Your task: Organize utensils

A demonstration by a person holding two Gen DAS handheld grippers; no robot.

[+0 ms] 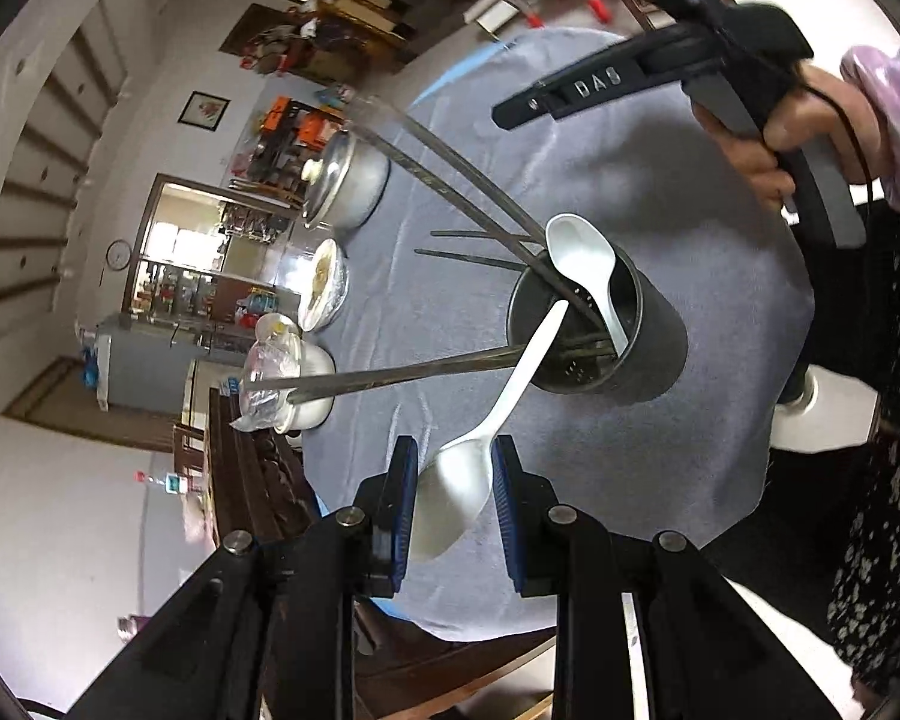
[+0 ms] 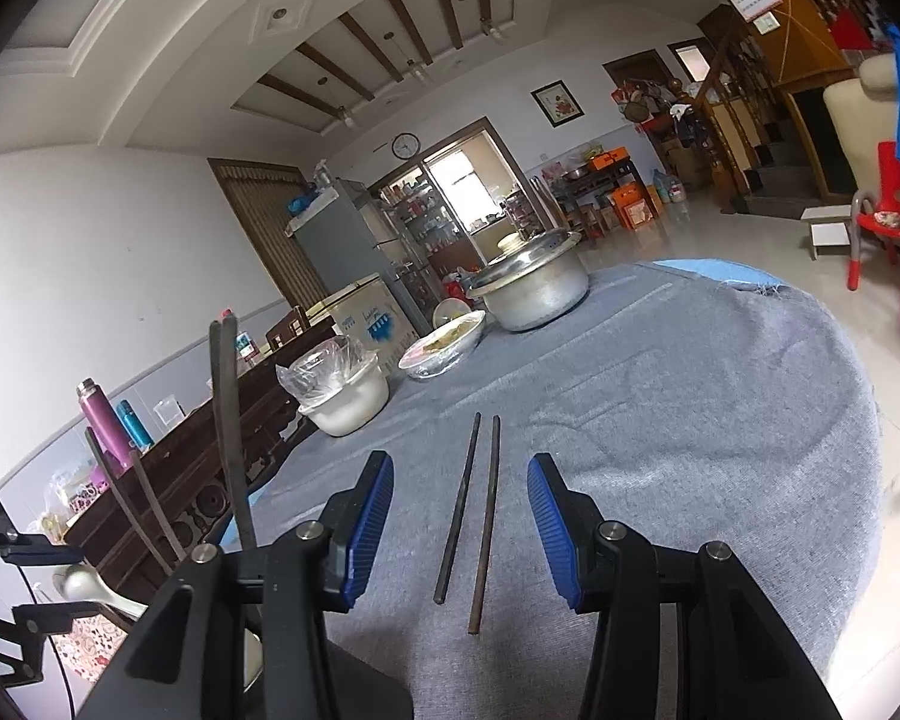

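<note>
In the left wrist view my left gripper (image 1: pixel 455 480) is shut on the bowl of a white plastic spoon (image 1: pixel 498 414); the spoon's handle tip rests in a black utensil holder (image 1: pixel 600 324). The holder stands on the grey tablecloth (image 1: pixel 660 180) and holds another white spoon (image 1: pixel 588 264) and several dark chopsticks (image 1: pixel 450 180). In the right wrist view my right gripper (image 2: pixel 460 516) is open and empty, its jaws on either side of two dark chopsticks (image 2: pixel 474 510) lying on the cloth. These two also show beyond the holder in the left wrist view (image 1: pixel 468 249).
A metal pot with lid (image 2: pixel 531 288), a foil-covered bowl (image 2: pixel 444 345) and a white bowl with plastic wrap (image 2: pixel 345 393) stand along the table's far left side. A dark wooden sideboard (image 2: pixel 198 468) with bottles lies beyond the table edge.
</note>
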